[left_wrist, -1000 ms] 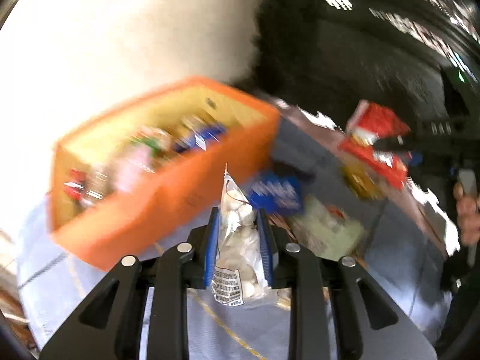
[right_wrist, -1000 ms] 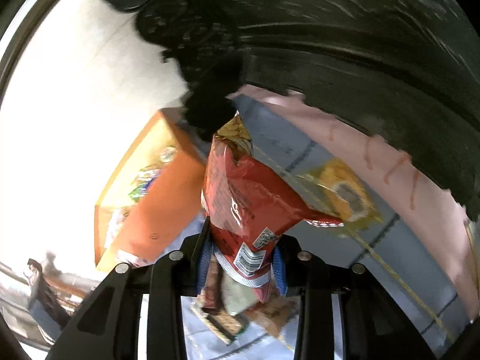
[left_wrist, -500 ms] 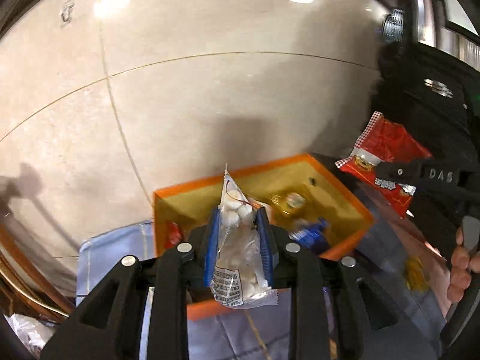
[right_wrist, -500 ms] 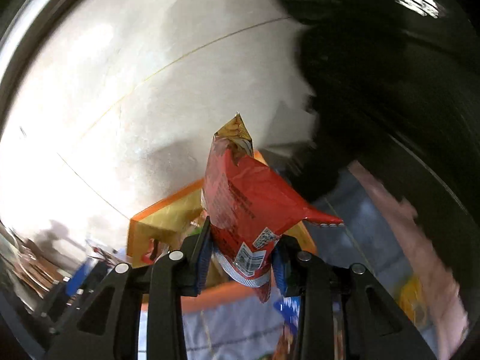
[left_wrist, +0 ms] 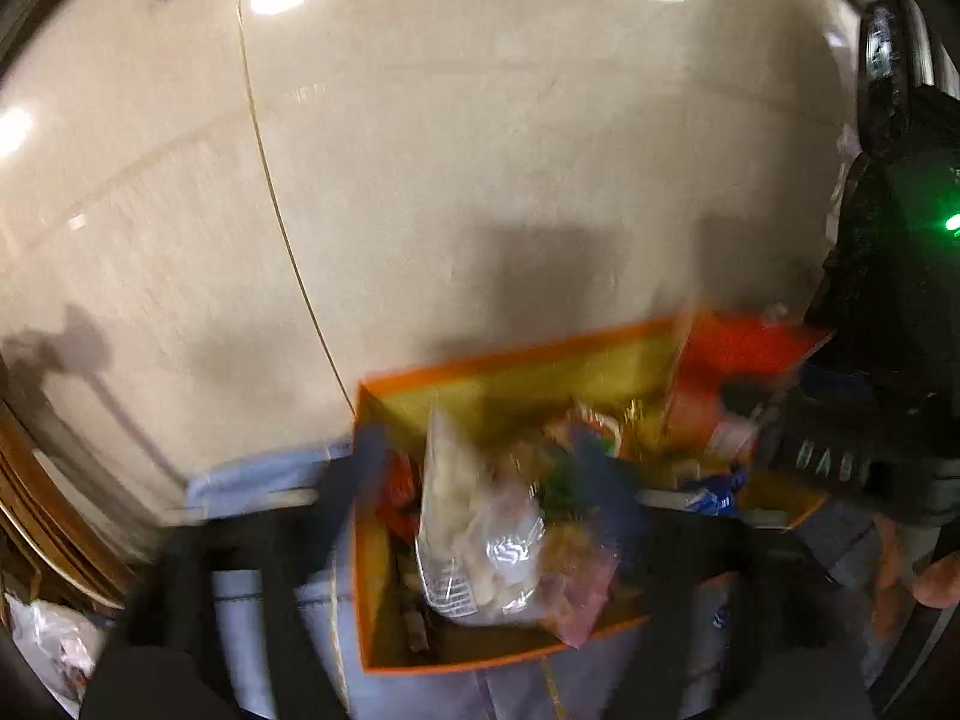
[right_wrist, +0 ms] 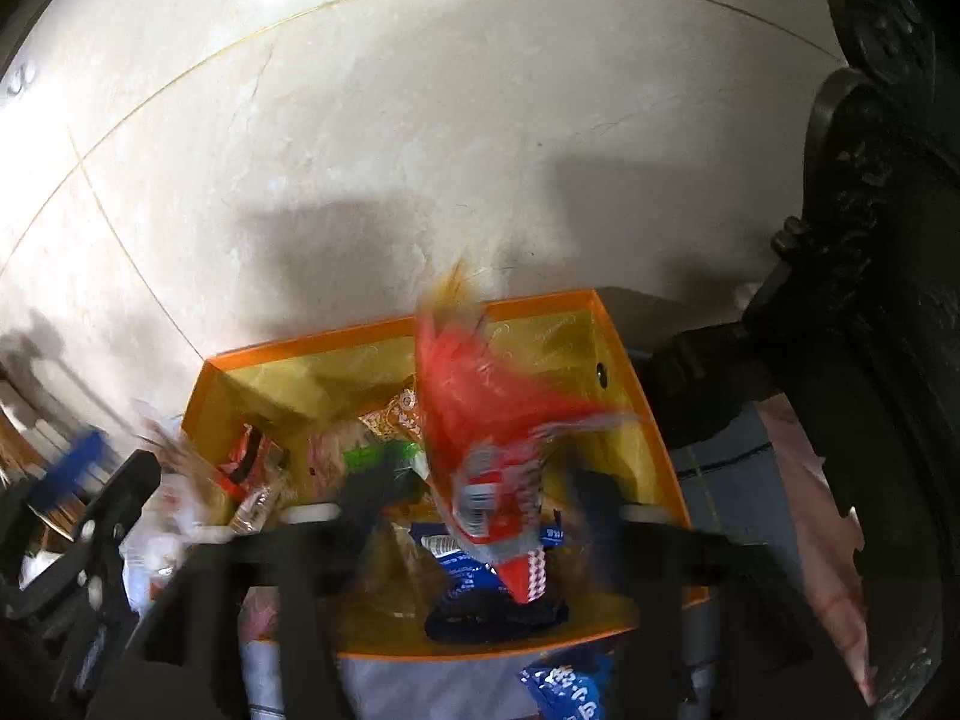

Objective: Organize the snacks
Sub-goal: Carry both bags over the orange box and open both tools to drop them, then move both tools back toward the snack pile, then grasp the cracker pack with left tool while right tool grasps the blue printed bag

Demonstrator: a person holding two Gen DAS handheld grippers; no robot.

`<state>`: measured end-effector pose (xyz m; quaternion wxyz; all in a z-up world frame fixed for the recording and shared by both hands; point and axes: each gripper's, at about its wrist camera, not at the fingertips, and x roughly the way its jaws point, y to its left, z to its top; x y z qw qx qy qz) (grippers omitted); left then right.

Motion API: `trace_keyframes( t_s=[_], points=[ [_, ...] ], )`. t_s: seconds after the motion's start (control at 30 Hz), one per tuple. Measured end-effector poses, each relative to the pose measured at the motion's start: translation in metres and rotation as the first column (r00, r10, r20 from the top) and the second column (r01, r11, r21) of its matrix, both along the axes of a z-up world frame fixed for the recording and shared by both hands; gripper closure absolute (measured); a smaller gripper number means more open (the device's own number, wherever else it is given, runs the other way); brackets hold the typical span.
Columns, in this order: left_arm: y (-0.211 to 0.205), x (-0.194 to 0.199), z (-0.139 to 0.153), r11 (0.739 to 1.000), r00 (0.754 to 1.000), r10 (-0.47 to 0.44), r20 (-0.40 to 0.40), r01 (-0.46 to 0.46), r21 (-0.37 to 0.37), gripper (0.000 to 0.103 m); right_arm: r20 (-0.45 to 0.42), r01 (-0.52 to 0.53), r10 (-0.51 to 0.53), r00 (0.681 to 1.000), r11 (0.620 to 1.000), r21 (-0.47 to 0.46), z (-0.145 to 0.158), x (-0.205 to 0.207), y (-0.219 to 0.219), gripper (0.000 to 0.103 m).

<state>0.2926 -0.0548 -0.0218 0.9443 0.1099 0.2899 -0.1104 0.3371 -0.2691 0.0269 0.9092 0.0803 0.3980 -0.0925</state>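
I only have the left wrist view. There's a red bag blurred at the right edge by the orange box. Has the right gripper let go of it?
Observer: In the right wrist view the right gripper has just been opening. The red bag sits between its fingers with a gap on each side.
Operator: Is the bag over the box?
Observer: Yes, it is over the right half of the orange box, above a blue packet inside.
Operator: Anything left outside?
Observer: One more blue packet lies on the cloth in front of the box's near wall.
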Motion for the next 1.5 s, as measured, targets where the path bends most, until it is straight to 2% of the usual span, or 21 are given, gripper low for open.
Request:
trace_keyframes(
  t_s=[0.03, 0.07, 0.2, 0.3, 0.4, 0.47, 0.53, 0.6, 0.67, 0.7, 0.77, 0.83, 0.9, 0.97, 1.03, 1.07, 1.13, 1.27, 1.37, 1.43, 1.5],
  points=[
    [-0.001, -0.006, 0.005, 1.0, 0.999, 0.004, 0.045, -0.004, -0.003, 0.014, 0.005, 0.002, -0.002, 1.0, 1.0, -0.016, 0.002, -0.001, 0.0, 0.008],
    [-0.001, -0.009, 0.009, 1.0, 0.999, -0.004, 0.053, 0.005, -0.007, 0.012, 0.002, 0.003, -0.003, 1.0, 1.0, -0.025, 0.002, -0.002, -0.001, 0.007],
    [0.002, -0.018, 0.015, 1.0, 0.999, -0.019, 0.028, 0.019, -0.019, 0.01, -0.004, -0.015, 0.015, 1.0, 0.999, -0.041, 0.013, -0.018, -0.012, 0.007],
    [0.001, -0.039, 0.01, 0.998, 0.997, -0.065, 0.038, 0.064, 0.028, 0.009, 0.018, -0.061, 0.064, 0.998, 0.993, -0.102, 0.027, -0.041, -0.02, 0.004],
    [0.001, -0.076, -0.005, 0.988, 0.99, -0.139, -0.025, 0.141, 0.057, 0.009, -0.005, -0.143, 0.143, 0.99, 0.981, -0.135, 0.029, -0.066, -0.029, 0.004],
    [0.007, -0.101, -0.019, 0.984, 0.983, -0.169, -0.071, 0.172, 0.039, 0.009, -0.044, -0.188, 0.184, 0.982, 0.974, -0.129, 0.023, -0.085, -0.034, 0.004],
    [0.012, -0.13, -0.041, 0.973, 0.962, -0.23, -0.149, 0.23, -0.014, 0.008, -0.1, -0.195, 0.184, 0.978, 0.974, -0.114, 0.01, -0.101, -0.041, 0.004],
    [0.011, -0.151, -0.064, 0.962, 0.943, -0.27, -0.195, 0.273, -0.012, 0.008, -0.157, -0.163, 0.148, 0.976, 0.983, -0.087, -0.011, -0.116, -0.049, 0.004],
    [0.005, -0.174, -0.095, 0.934, 0.901, -0.346, -0.261, 0.358, -0.002, 0.008, -0.214, -0.128, 0.118, 0.97, 0.991, -0.036, -0.032, -0.125, -0.054, 0.004],
    [0.004, -0.178, -0.104, 0.926, 0.889, -0.363, -0.278, 0.378, -0.003, 0.009, -0.234, -0.124, 0.115, 0.965, 0.992, -0.025, -0.043, -0.127, -0.056, 0.004],
    [-0.002, -0.188, -0.124, 0.905, 0.854, -0.407, -0.323, 0.426, -0.012, 0.009, -0.259, -0.156, 0.136, 0.956, 0.986, -0.059, -0.056, -0.128, -0.056, 0.004],
    [-0.007, -0.194, -0.138, 0.894, 0.844, -0.424, -0.328, 0.449, 0.0, 0.009, -0.269, -0.305, 0.265, 0.926, 0.945, -0.116, -0.063, -0.126, -0.047, 0.004],
    [-0.014, -0.198, -0.147, 0.886, 0.837, -0.43, -0.338, 0.463, 0.017, 0.009, -0.329, -0.452, 0.381, 0.864, 0.875, -0.174, -0.072, -0.127, -0.039, 0.004],
    [-0.02, -0.203, -0.154, 0.886, 0.84, -0.432, -0.328, 0.464, 0.02, 0.009, -0.379, -0.507, 0.424, 0.823, 0.849, -0.15, -0.081, -0.122, -0.037, 0.004],
    [-0.026, -0.199, -0.16, 0.896, 0.838, -0.417, -0.352, 0.444, -0.006, 0.009, -0.389, -0.446, 0.372, 0.843, 0.888, -0.117, -0.086, -0.119, -0.045, 0.004],
    [-0.028, -0.196, -0.163, 0.907, 0.844, -0.398, -0.359, 0.422, -0.013, 0.009, -0.387, -0.37, 0.315, 0.867, 0.926, -0.073, -0.09, -0.114, -0.052, 0.004],
    [-0.034, -0.192, -0.168, 0.92, 0.851, -0.367, -0.376, 0.392, -0.009, 0.009, -0.378, -0.274, 0.245, 0.893, 0.961, -0.024, -0.095, -0.11, -0.059, 0.004],
    [-0.045, -0.189, -0.186, 0.936, 0.859, -0.33, -0.392, 0.352, -0.016, 0.008, -0.418, -0.207, 0.183, 0.89, 0.978, -0.012, -0.114, -0.091, -0.051, 0.004],
    [-0.048, -0.184, -0.192, 0.95, 0.865, -0.305, -0.398, 0.305, -0.064, 0.007, -0.424, -0.126, 0.122, 0.897, 0.992, 0.019, -0.125, -0.081, -0.049, 0.004],
    [-0.05, -0.181, -0.195, 0.956, 0.869, -0.291, -0.401, 0.279, -0.09, 0.006, -0.452, -0.102, 0.101, 0.886, 0.995, 0.023, -0.137, -0.074, -0.043, 0.004],
    [-0.05, -0.182, -0.197, 0.953, 0.863, -0.303, -0.403, 0.272, -0.134, 0.014, -0.477, -0.113, 0.094, 0.874, 0.994, -0.012, -0.147, -0.071, -0.036, 0.004]
  ],
)
